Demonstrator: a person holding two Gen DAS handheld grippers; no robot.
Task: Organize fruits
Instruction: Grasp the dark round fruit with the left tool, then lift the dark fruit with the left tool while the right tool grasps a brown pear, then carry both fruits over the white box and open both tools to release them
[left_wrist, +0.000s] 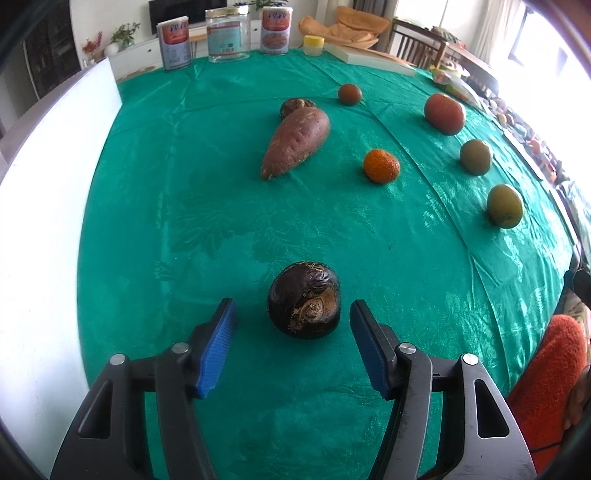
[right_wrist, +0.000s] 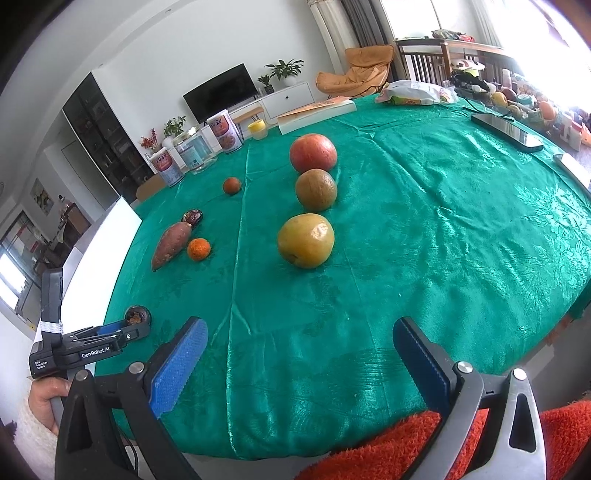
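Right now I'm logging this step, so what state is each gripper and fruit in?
left gripper: open, straddling the dark wrinkled fruit.
dark wrinkled fruit: on the cloth, not gripped.
right gripper: open, holding nothing.
sweet potato: lying on its side.
small orange: resting alone.

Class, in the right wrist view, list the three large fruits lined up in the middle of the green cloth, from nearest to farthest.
Yellow fruit → brownish-green fruit → red apple.
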